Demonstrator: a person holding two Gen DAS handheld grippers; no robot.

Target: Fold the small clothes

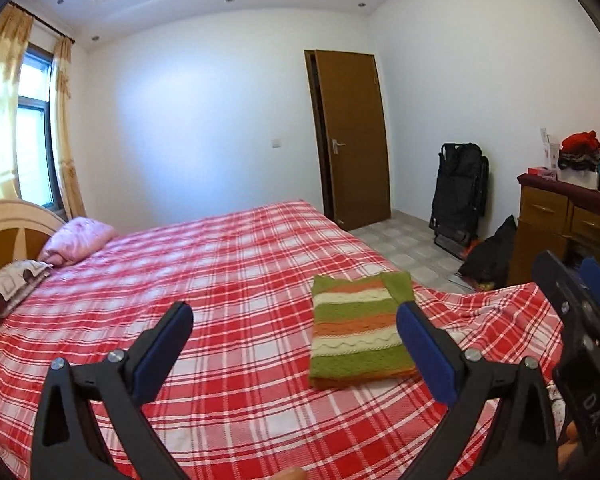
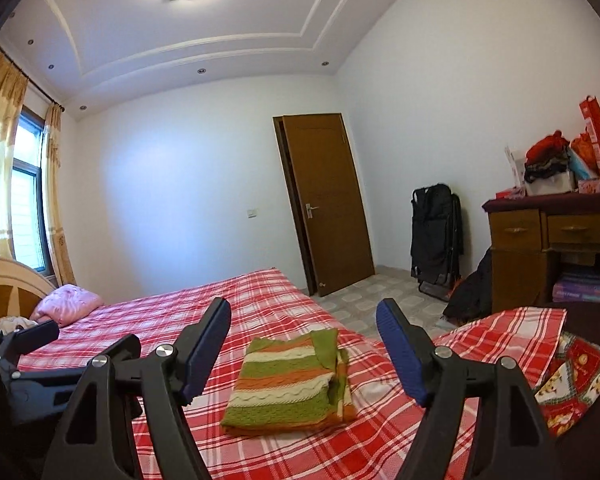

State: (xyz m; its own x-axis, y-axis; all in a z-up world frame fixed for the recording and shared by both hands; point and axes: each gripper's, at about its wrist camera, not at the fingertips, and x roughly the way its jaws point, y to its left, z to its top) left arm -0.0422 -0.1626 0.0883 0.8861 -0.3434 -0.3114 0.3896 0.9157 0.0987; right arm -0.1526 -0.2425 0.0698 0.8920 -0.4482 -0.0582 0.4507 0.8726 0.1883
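Observation:
A small knitted sweater (image 1: 358,330) with green, orange and cream stripes lies folded into a neat rectangle on the red plaid bedspread (image 1: 220,280). It also shows in the right wrist view (image 2: 288,384). My left gripper (image 1: 296,312) is open and empty, held above the bed to the left of the sweater. My right gripper (image 2: 304,312) is open and empty, held above and in front of the sweater. Neither touches it. The right gripper shows at the right edge of the left wrist view (image 1: 580,320).
A pink pillow (image 1: 80,240) and a patterned pillow (image 1: 12,284) lie by the headboard. A brown door (image 1: 352,136), a black folded chair (image 1: 458,192) and a wooden desk (image 1: 568,216) piled with items stand beyond the bed. A patterned quilt (image 2: 572,384) shows at the bed corner.

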